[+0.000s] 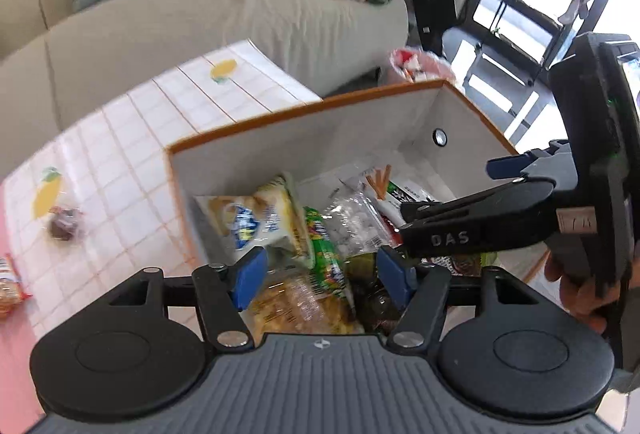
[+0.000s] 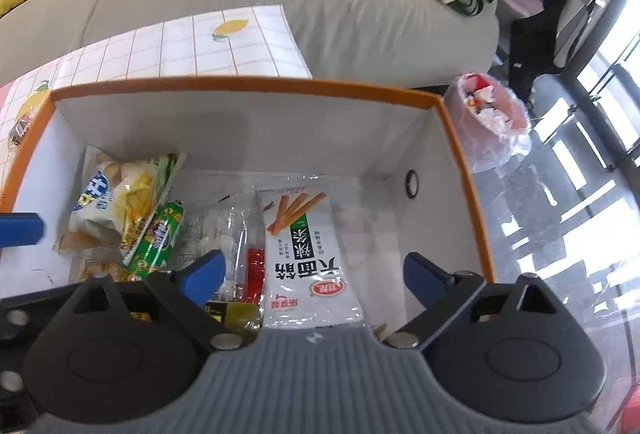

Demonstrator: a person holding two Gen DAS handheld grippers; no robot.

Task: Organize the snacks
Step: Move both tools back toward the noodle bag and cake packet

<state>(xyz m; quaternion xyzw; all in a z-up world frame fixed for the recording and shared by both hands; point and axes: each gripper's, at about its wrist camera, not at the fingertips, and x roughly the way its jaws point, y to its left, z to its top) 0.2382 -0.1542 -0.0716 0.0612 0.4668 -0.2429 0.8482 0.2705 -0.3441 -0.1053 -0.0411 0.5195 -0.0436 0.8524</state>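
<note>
Inside the orange-rimmed box (image 2: 460, 138) most snacks already sit: chip bag (image 2: 116, 202), green pack (image 2: 160, 234), white stick-snack packet (image 2: 308, 254) with Chinese print I can't read reliably. Your left gripper (image 1: 320, 274) and right gripper (image 2: 316, 274) both hang over the box, jaws wide apart, nothing held. "DAS" reads on the right gripper's arm. Left to do, by my read: dark wrapped snack (image 1: 64, 226) and red-orange packet (image 1: 10, 286) near the table's (image 1: 132, 138) left edge.

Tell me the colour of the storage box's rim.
Orange: the storage box is white inside with an orange rim, clearest in the right wrist view.
</note>
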